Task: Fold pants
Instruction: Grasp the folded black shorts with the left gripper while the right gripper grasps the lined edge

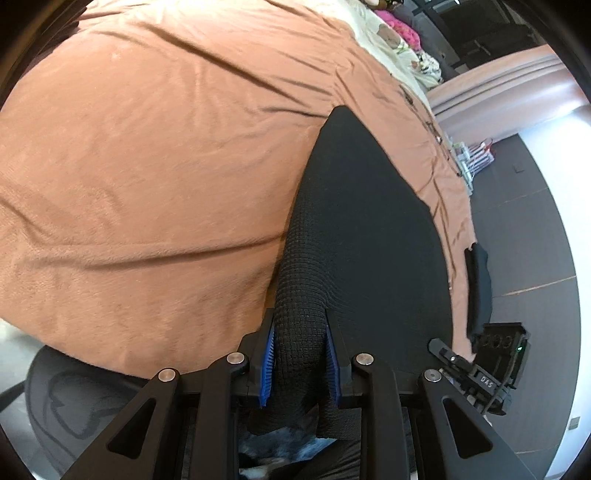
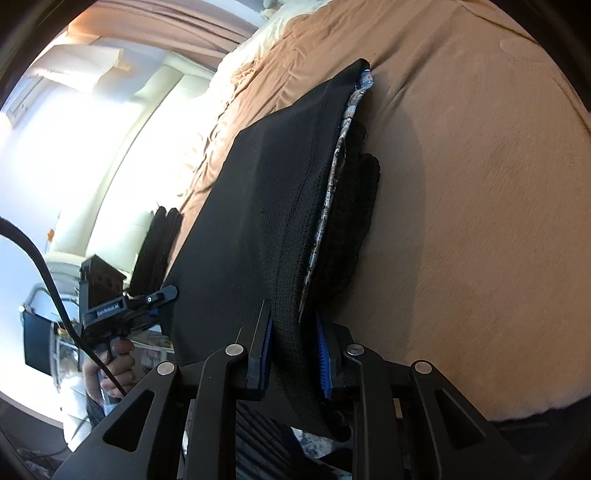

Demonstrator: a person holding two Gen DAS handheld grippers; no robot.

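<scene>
The black knit pants (image 1: pixel 354 229) lie stretched over the brown bedspread (image 1: pixel 155 155), lifted at the near end. My left gripper (image 1: pixel 300 354) is shut on a bunched edge of the pants between its blue pads. In the right wrist view my right gripper (image 2: pixel 294 350) is shut on another edge of the pants (image 2: pixel 258 206), whose patterned lining (image 2: pixel 332 184) shows along the fold. Each gripper shows in the other's view, the right one (image 1: pixel 480 365) and the left one (image 2: pixel 122 306), each at a corner of the cloth.
The bed's edge runs along the right of the left wrist view, with dark floor (image 1: pixel 524 236) beyond. Cream bedding and pink items (image 1: pixel 402 33) lie at the far end. A bright window (image 2: pixel 74 122) and furniture stand left of the bed. A dark chair (image 1: pixel 74 398) is near.
</scene>
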